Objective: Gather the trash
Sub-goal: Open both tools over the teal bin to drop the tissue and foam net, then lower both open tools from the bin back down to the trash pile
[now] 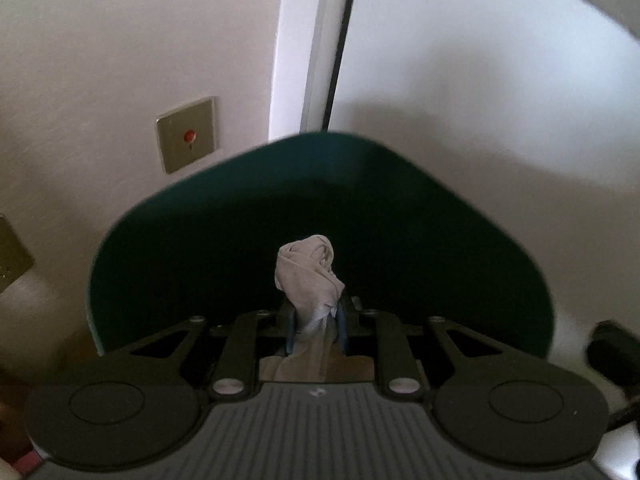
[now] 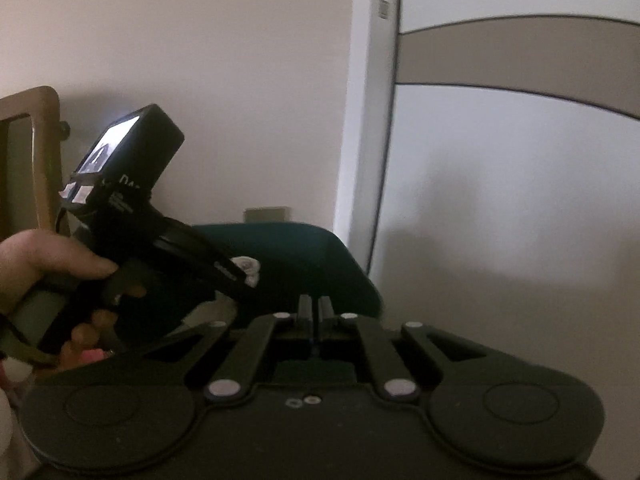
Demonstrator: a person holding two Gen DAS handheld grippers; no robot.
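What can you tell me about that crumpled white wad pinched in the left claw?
The wad looks like a crumpled, twisted tissue or thin cloth, off-white to grey. The left gripper pinches its lower end between its fingers, so the bunched top sticks out beyond them, over the open dark green bin. Nothing else touches it.

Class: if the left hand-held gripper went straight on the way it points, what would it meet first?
Probably the dark green bin: the left hand-held gripper, holding a crumpled tissue, points into its dark opening; depth is unclear.
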